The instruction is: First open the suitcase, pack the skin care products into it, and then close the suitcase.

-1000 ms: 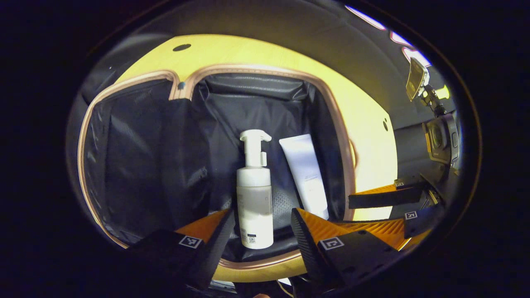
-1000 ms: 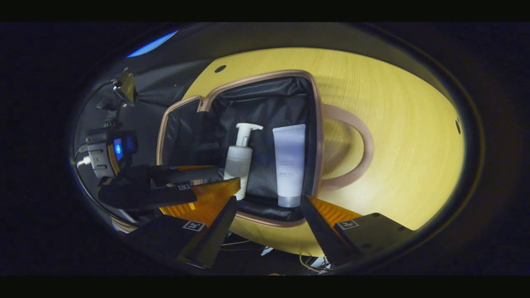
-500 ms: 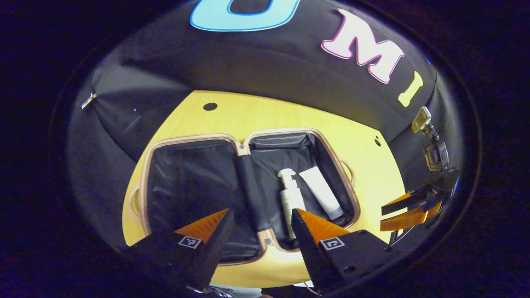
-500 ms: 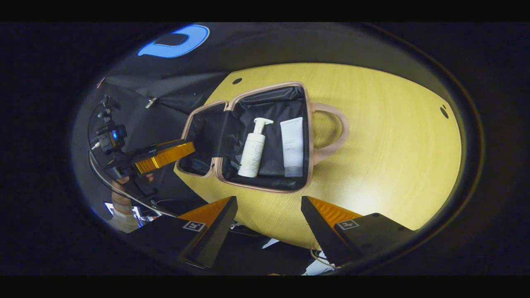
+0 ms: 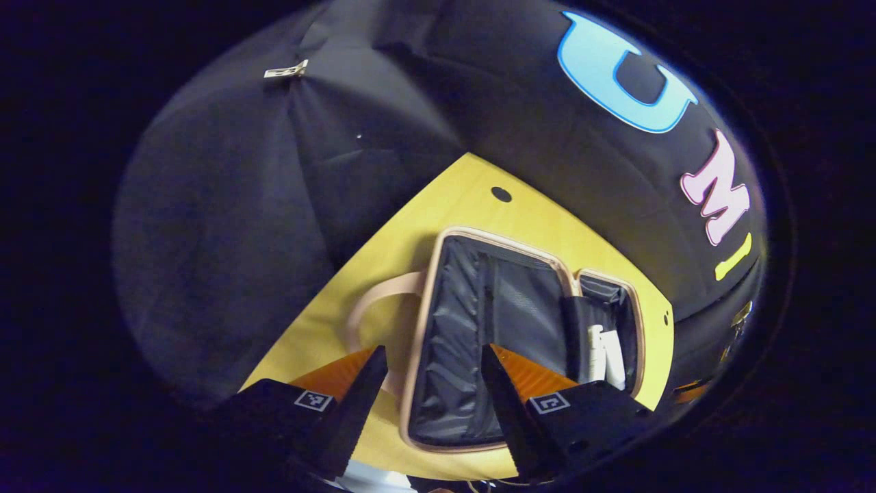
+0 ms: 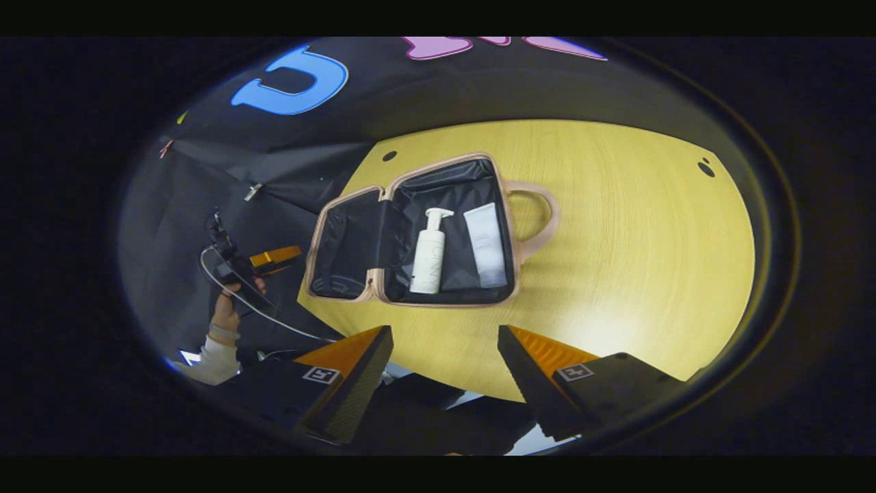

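**Case packed, lid side next**

We hold both claws wide and empty above the counter [image 6: 616, 226], since nothing remains to carry. The case [image 6: 410, 233] lies open flat, its two halves side by side. In the right half the pump bottle [image 6: 430, 253] and the tube [image 6: 484, 246] lie side by side, heads toward the far wall, so they should sit flat when the lid folds over. Our left claw [image 5: 434, 390] hangs over the empty half's near edge, by the handle [image 5: 373, 308], which we judge the spot for swinging that half shut. Our right claw [image 6: 445, 376] waits clear of the case's near edge, leaving room for the fold.
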`<state>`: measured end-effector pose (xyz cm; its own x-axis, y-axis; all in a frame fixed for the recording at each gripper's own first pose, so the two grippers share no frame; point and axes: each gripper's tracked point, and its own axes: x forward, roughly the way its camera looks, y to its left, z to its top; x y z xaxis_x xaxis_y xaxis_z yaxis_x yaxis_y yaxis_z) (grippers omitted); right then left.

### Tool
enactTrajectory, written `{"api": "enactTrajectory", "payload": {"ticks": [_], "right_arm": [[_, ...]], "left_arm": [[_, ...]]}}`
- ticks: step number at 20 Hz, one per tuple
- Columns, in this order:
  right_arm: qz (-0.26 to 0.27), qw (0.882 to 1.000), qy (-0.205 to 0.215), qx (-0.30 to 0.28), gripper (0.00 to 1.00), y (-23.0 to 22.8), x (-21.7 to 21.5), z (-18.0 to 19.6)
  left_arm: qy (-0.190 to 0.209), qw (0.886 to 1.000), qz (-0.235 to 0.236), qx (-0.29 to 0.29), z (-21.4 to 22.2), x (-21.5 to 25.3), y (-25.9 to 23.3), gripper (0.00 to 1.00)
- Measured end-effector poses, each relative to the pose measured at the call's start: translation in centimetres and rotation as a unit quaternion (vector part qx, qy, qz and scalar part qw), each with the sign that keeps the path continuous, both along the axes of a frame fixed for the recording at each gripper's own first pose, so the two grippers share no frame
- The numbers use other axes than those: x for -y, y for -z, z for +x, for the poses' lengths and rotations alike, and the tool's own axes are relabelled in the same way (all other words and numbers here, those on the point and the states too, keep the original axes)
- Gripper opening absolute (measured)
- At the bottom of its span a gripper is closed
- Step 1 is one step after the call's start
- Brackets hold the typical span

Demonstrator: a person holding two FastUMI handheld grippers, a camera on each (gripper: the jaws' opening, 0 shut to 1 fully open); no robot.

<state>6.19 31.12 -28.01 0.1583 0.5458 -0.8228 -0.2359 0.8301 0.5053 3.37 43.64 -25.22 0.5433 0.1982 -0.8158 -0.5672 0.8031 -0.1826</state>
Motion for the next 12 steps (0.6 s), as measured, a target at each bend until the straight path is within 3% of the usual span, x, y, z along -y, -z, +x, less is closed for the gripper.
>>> {"api": "enactTrajectory", "payload": {"ticks": [5, 12], "right_arm": [[-0.007, 1.000, 0.017, -0.001, 0.98, -0.3, -0.3, -1.4], [-0.014, 0.999, 0.052, -0.010, 0.98, 0.0, 0.2, -2.8]], "left_arm": [[-0.032, 0.999, -0.021, -0.029, -1.3, -4.4, 3.2, 0.88], [-0.031, 0.996, -0.047, -0.069, -2.1, -4.9, 7.1, 0.88]]}}
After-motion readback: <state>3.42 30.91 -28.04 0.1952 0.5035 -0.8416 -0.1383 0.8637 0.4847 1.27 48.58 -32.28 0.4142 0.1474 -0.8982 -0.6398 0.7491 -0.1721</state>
